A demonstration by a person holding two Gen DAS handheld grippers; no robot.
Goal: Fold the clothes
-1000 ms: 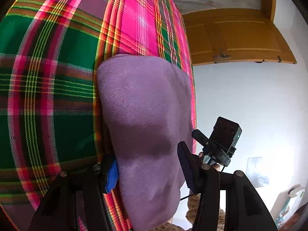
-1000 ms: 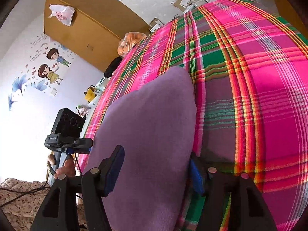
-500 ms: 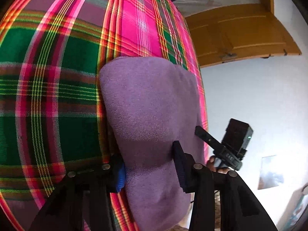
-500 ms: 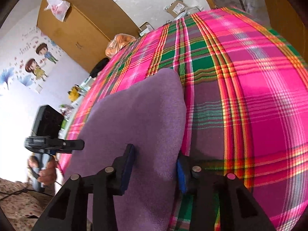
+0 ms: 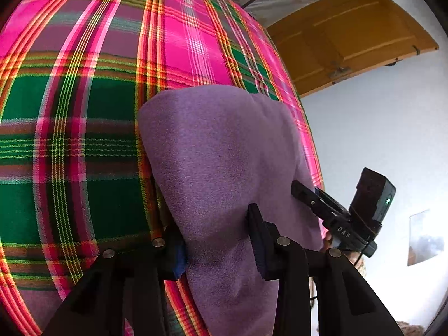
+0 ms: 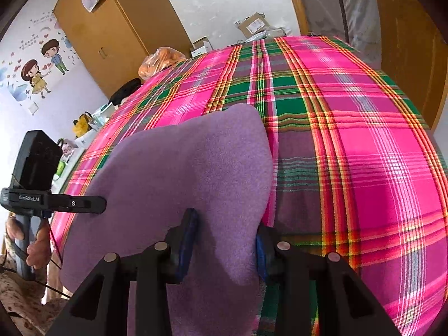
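A purple fleece garment (image 5: 224,145) (image 6: 182,168) lies folded on a pink and green plaid bed cover (image 5: 70,140) (image 6: 350,154), its near edge hanging toward me. My left gripper (image 5: 218,240) pinches the garment's near left part, with cloth bunched between the blue pads. My right gripper (image 6: 225,235) pinches the near right part the same way. Each wrist view also shows the other tool from the side: the right gripper (image 5: 336,215) by the garment's right edge, and the left gripper (image 6: 70,203) over its left edge, held by a hand (image 6: 36,249).
A wooden wardrobe (image 6: 112,28) stands at the back left, with an orange bag (image 6: 162,58) and cardboard boxes (image 6: 252,25) beyond the bed. A wooden door (image 5: 350,33) is at the far side. Small items (image 6: 84,123) crowd the bed's left edge.
Both grippers' fingers have drawn closer together around the purple garment's near edge, squeezing the cloth. Both views have tilted slightly, showing more of the bed cover.
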